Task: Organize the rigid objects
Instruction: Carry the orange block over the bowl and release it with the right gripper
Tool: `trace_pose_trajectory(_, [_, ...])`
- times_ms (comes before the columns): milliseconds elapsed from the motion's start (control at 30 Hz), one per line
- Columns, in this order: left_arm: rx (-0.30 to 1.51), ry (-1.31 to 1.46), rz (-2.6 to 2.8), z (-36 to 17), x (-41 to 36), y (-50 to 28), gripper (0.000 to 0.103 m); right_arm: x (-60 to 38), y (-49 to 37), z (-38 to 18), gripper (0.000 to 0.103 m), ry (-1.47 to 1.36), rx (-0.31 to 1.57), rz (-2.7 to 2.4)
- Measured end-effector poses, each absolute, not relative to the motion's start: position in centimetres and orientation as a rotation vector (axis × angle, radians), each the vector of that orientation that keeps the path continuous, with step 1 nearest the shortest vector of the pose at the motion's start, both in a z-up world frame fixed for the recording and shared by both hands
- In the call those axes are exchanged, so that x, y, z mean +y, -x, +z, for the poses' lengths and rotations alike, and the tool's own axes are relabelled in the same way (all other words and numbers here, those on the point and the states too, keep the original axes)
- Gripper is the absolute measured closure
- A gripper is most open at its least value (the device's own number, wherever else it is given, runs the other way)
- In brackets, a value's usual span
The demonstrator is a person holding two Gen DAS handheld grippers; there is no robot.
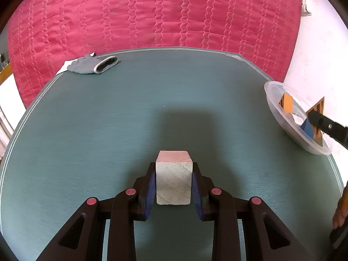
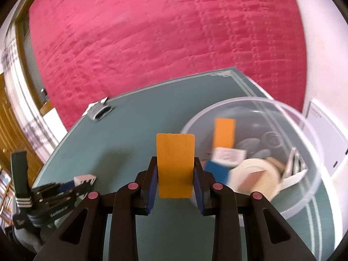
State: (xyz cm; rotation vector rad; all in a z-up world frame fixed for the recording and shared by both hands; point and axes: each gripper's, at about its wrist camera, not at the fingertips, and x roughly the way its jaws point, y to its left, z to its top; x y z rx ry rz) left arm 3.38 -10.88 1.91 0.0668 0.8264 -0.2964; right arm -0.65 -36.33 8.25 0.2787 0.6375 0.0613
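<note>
My left gripper (image 1: pixel 174 180) is shut on a pale wooden cube (image 1: pixel 174 178), held just above the green mat (image 1: pixel 152 108). My right gripper (image 2: pixel 175 174) is shut on an orange wooden block (image 2: pixel 175 165), standing upright between the blue pads, left of a clear plastic bowl (image 2: pixel 304 117). The bowl holds several blocks, among them an orange block (image 2: pixel 224 132), a blue one (image 2: pixel 217 170) and a cream round piece (image 2: pixel 254 174). In the left wrist view the bowl (image 1: pixel 274 100) sits at the mat's right edge with the right gripper's finger (image 1: pixel 326 126) over it. The left gripper with its cube (image 2: pixel 84 179) shows at lower left of the right wrist view.
A grey glove (image 1: pixel 95 64) lies at the mat's far left edge, also seen as the glove (image 2: pixel 100 111) in the right wrist view. A quilted pink bedspread (image 1: pixel 152 15) lies beyond the mat. White floor (image 1: pixel 319 50) is to the right. Wooden furniture (image 2: pixel 8 117) stands at far left.
</note>
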Motion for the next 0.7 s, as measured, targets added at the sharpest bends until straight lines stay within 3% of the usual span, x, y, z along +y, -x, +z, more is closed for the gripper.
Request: trace_pose_trajectory(700, [0.839, -0.082, -0.327, 1.8, -13.0, -3.0, 0.072, -43.0, 0.9, 7.8, 0.072, -0.336, 0.623, -0.104])
